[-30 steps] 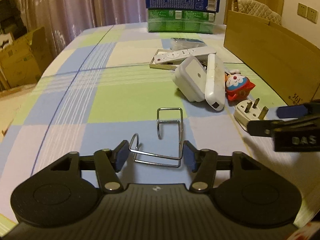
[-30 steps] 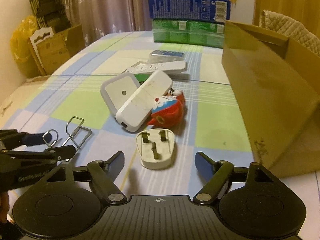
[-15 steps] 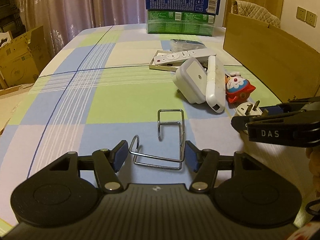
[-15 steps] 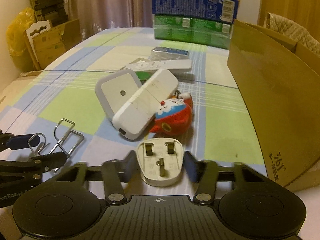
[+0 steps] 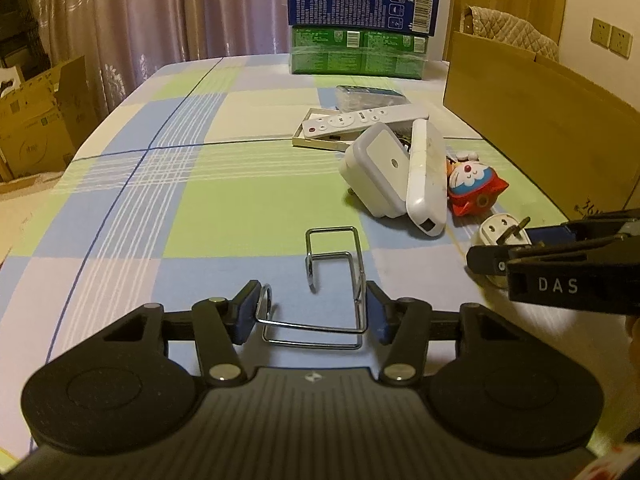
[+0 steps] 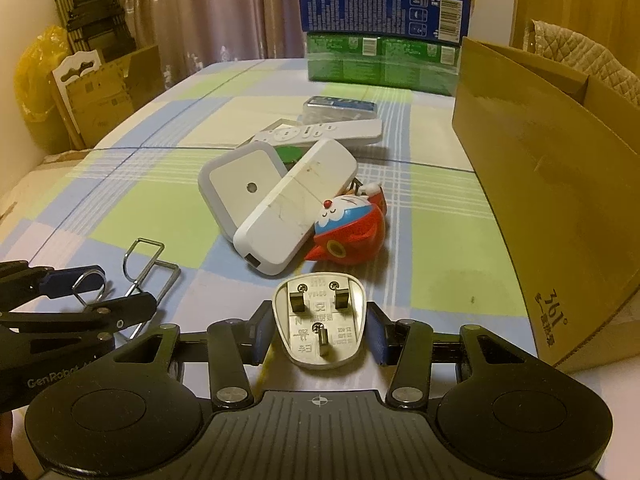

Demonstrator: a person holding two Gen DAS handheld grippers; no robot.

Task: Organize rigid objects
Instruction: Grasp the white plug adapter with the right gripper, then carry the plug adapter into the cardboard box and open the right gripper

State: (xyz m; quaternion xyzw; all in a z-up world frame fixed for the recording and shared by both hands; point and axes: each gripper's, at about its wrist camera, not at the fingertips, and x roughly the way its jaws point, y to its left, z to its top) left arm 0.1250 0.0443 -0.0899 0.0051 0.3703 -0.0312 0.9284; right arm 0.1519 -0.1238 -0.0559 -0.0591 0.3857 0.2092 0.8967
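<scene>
At 6 o'clock on counter (image 6: 132, 208) — right gripper (image 6: 318, 330) clamps plug (image 6: 318, 320) for lifting; left gripper (image 5: 310, 314) jaws, just closing, pinch wire hook (image 5: 320, 304) — cardboard box (image 6: 540, 184) waits at 3 o'clock

Your white three-pin plug (image 6: 319, 320) lies pins-up on the worktop; the chrome wire hook (image 5: 320, 300) lies flat beside it.

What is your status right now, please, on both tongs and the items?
Left tongs just closing on wire hook. Right tongs shut on white plug, closed moments ago. Both items on tablecloth. Cardboard box open at right, path clear.
</scene>
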